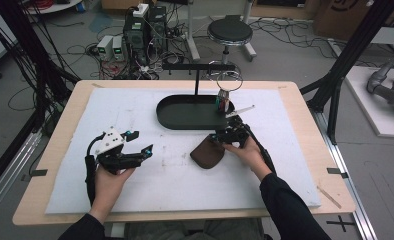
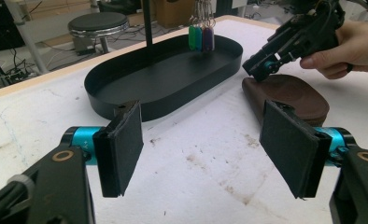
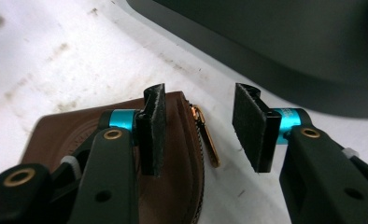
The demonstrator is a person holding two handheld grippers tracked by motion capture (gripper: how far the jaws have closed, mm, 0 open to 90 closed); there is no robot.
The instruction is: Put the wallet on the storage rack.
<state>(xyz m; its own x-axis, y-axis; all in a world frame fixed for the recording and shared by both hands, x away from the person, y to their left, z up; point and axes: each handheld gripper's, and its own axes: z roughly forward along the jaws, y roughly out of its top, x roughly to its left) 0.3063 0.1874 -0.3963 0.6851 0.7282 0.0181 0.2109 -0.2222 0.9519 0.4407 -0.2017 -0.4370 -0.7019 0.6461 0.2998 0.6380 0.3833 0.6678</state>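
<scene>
Right gripper (image 3: 198,128) fingers apart, straddling the brown pouch's (image 3: 79,135) zipper edge; gold zipper pull (image 3: 208,140) lies between the pads, long axis running along them; nothing clamped; left gripper (image 2: 210,144) fingers wide apart, empty, pouch well ahead; right hand nearer.

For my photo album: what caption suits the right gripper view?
Open tongs straddle the gold zipper pull of a brown leather pouch, beside a black tray.

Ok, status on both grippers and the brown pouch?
Left gripper open, idle off the pouch. Right gripper open, jaws straddling zipper pull of brown pouch. Black tray close behind, not blocking.
</scene>
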